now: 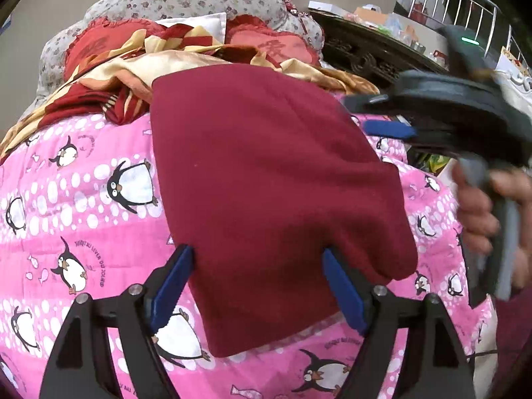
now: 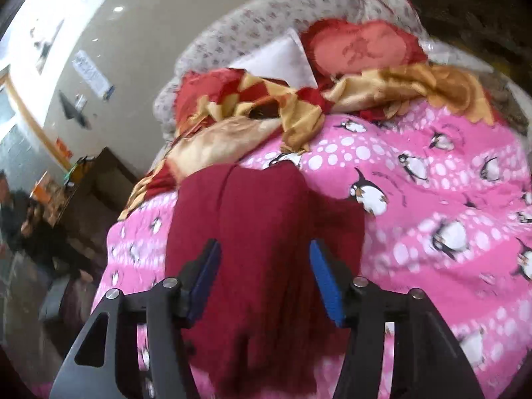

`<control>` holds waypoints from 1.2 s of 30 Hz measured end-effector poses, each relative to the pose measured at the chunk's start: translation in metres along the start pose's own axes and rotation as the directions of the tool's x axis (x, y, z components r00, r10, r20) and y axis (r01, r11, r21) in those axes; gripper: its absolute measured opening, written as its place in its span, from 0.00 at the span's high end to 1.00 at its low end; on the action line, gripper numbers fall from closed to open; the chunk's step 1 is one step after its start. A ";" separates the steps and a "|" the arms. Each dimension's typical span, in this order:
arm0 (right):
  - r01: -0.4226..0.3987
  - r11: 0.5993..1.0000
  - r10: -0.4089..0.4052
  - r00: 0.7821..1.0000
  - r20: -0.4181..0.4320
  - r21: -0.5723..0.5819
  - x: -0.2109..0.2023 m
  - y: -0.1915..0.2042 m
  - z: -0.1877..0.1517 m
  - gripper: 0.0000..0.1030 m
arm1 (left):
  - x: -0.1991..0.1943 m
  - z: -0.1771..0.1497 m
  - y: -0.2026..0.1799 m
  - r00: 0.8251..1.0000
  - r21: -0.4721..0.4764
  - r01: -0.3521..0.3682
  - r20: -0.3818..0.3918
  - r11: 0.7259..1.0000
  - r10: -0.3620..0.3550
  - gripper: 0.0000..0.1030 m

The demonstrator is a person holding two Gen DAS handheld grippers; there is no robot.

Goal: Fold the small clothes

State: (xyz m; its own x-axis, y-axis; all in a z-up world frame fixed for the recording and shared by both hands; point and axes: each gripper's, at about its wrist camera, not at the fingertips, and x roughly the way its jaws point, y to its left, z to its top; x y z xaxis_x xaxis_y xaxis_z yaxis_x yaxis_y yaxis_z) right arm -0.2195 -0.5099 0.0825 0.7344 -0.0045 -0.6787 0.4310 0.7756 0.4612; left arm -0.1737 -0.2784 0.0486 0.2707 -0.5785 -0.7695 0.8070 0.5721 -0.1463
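Note:
A dark red garment [image 1: 266, 166] lies folded flat on the pink penguin quilt [image 1: 83, 199]. My left gripper [image 1: 257, 251] hangs open over its near edge, a blue pad [image 1: 173, 286] on either side of the cloth, and neither pad presses on it. The right gripper [image 1: 392, 131] reaches in from the right at the garment's far right edge, with a hand [image 1: 478, 206] on its handle. In the right wrist view, the right gripper [image 2: 264, 242] is open above the same garment [image 2: 266, 206]. The cloth shows in the gap between the fingers, blurred, and is not gripped.
A crumpled red-and-gold blanket [image 1: 133, 66] and heart-shaped red cushions [image 1: 282, 46] are heaped at the head of the bed. A dark carved table [image 1: 365, 53] with clutter stands at the back right. A person [image 2: 36, 232] sits low beside the bed.

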 end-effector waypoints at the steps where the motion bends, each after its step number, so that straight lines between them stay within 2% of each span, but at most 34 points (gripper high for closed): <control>1: 0.026 1.000 -0.027 0.999 -0.032 -0.018 0.015 0.002 0.004 0.80 | 0.000 0.000 -0.001 1.000 0.005 -0.001 -0.002 1.000 0.001 0.19; 2: 0.045 0.997 -0.048 0.998 -0.046 -0.062 0.023 0.007 0.007 0.96 | -0.001 0.000 -0.001 1.000 0.010 0.003 -0.003 1.000 -0.002 0.19; 6: 0.144 0.975 -0.137 0.989 0.049 -0.168 0.015 0.016 0.013 0.98 | 0.001 0.000 -0.004 1.000 0.032 0.014 -0.002 0.999 -0.014 0.19; 7: 0.198 0.963 -0.193 0.980 0.045 -0.181 0.025 0.012 0.013 0.98 | 0.004 0.000 -0.007 1.000 0.040 0.008 -0.007 0.999 -0.007 0.19; 9: 0.219 0.964 -0.223 0.975 -0.010 -0.153 0.046 0.001 0.011 0.98 | 0.006 -0.001 -0.012 1.000 0.065 -0.005 -0.012 0.998 0.005 0.17; 11: 0.199 0.970 -0.202 0.979 -0.009 -0.137 0.042 -0.003 0.008 0.97 | 0.008 -0.003 -0.015 1.000 0.088 -0.024 -0.011 0.996 0.025 0.16; 13: 0.167 0.983 -0.167 0.986 0.012 -0.075 0.021 -0.006 0.010 0.91 | 0.009 -0.004 -0.011 1.000 0.073 -0.020 -0.016 0.997 0.021 0.16; 15: 0.144 0.988 -0.141 0.989 0.053 -0.051 -0.006 0.001 0.007 0.90 | 0.011 -0.004 -0.006 1.000 0.047 -0.010 -0.019 0.999 0.011 0.16; 19: 0.054 0.980 -0.050 0.998 0.026 -0.193 -0.024 0.039 -0.019 0.90 | 0.010 -0.004 -0.004 1.000 0.022 -0.008 -0.012 1.000 0.009 0.16; 20: 0.049 0.971 -0.049 0.999 0.007 -0.235 -0.023 0.046 -0.030 0.90 | 0.009 -0.004 -0.004 1.000 0.023 -0.014 -0.013 1.000 0.014 0.16; 21: 0.077 0.960 -0.082 0.997 -0.007 -0.268 -0.017 0.049 -0.040 0.90 | 0.009 -0.006 -0.004 1.000 0.021 -0.018 -0.017 1.000 0.018 0.16; 23: 0.225 0.929 -0.246 0.968 -0.038 -0.293 0.008 0.038 -0.058 0.90 | 0.006 -0.007 -0.002 0.999 -0.002 -0.011 -0.034 1.000 0.011 0.16; 24: 0.240 0.933 -0.261 0.964 -0.046 -0.268 0.017 0.027 -0.063 0.90 | 0.005 -0.008 0.000 0.999 -0.016 -0.010 -0.044 1.000 0.009 0.16; 27: 0.170 0.971 -0.177 0.984 -0.027 -0.171 0.003 0.017 -0.061 0.89 | -0.008 -0.012 0.003 0.999 -0.026 -0.029 -0.030 0.999 0.028 0.16; 29: 0.177 0.969 -0.180 0.984 -0.001 -0.170 -0.009 0.023 -0.058 0.84 | -0.016 -0.012 0.006 0.998 -0.027 -0.056 -0.013 0.998 0.055 0.16; 32: 0.201 0.960 -0.199 0.980 0.030 -0.193 -0.024 0.035 -0.060 0.83 | -0.029 -0.011 0.010 0.997 -0.047 -0.069 0.014 0.997 0.069 0.16; 36: 0.165 0.974 -0.158 0.986 0.054 -0.157 -0.037 0.040 -0.065 0.82 | -0.040 -0.013 0.013 0.996 -0.059 -0.085 0.033 0.995 0.087 0.16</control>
State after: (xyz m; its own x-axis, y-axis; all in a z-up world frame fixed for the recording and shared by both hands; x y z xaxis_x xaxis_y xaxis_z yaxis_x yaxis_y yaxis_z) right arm -0.2637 -0.4375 0.0888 0.6840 -0.1610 -0.7115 0.4586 0.8534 0.2478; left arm -0.1802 -0.2403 0.0696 0.3576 -0.5454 -0.7581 0.7488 0.6525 -0.1162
